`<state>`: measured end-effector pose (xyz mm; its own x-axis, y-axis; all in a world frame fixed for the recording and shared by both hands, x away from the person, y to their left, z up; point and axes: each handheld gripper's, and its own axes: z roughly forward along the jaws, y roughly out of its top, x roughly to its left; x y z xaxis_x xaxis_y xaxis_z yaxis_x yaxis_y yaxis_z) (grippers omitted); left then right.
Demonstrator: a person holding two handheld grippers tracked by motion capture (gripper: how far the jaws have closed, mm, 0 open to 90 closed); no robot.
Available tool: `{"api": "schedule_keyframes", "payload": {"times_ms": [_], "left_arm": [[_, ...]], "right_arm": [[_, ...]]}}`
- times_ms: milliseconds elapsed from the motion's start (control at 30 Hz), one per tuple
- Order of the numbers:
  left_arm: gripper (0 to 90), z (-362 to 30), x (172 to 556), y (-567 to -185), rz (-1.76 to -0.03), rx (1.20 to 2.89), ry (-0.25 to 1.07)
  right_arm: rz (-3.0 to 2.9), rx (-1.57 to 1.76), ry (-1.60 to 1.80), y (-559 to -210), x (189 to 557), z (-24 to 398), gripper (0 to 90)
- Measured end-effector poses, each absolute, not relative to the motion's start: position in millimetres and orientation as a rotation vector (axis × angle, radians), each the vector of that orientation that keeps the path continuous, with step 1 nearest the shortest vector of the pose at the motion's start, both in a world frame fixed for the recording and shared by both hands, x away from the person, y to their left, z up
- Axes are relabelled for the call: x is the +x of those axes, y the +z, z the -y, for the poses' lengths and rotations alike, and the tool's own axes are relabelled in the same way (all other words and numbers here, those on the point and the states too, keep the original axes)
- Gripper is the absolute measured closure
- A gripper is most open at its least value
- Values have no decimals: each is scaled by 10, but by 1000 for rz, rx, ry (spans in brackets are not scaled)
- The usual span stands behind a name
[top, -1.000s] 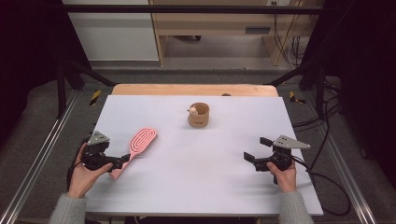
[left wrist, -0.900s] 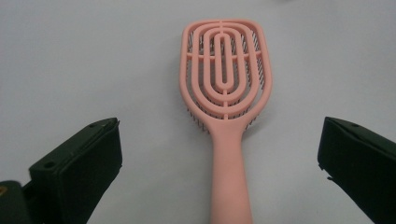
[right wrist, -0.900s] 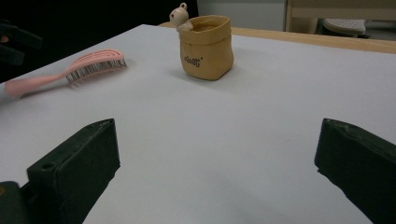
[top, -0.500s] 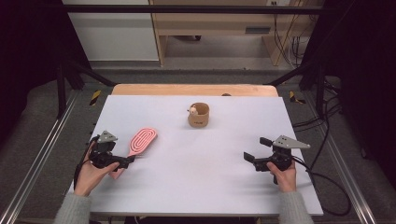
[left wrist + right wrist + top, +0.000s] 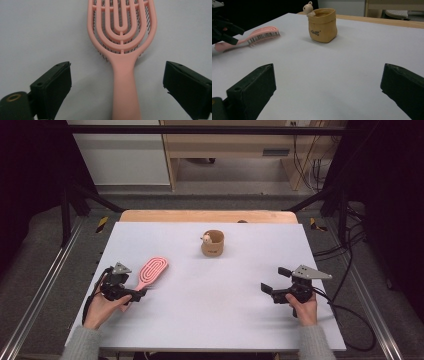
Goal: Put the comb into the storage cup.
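Note:
A pink hairbrush lies flat on the white table, head away from me and handle toward the left hand. My left gripper sits low at the handle. In the left gripper view the handle runs up the middle between the two black pads, with a clear gap on each side. The jaws have just been closing a little around it but do not touch it. My right gripper is open at the right of the table, nothing between its jaws.
A small tan pouch with a bear figure on its rim stands upright at the middle back of the table, also seen in the right gripper view. A wooden strip borders the far edge. Cables trail at the right.
The left hand has come down and slid right, bringing its jaws around the brush handle. The brush, the pouch and the right hand have stayed put.

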<state>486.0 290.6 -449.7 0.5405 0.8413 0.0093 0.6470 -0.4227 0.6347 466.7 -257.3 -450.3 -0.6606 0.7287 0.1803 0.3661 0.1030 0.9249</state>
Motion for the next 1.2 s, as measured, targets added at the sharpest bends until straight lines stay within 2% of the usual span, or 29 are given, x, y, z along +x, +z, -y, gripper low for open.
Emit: {"api": "schedule_keyframes", "payload": {"times_ms": [733, 933, 1200], "left_arm": [[511, -2819, 4863, -4533, -1189, 2278, 435], [595, -2784, 4874, -4534, -1192, 2303, 453], [651, -2758, 4897, -4555, -1209, 2329, 450]], "right_arm": [[-2068, 1079, 1576, -4505, 4667, 2571, 3], [-2068, 1080, 1575, -4505, 4668, 2571, 3], [-2067, 1080, 1575, -4505, 4669, 2572, 3]]}}
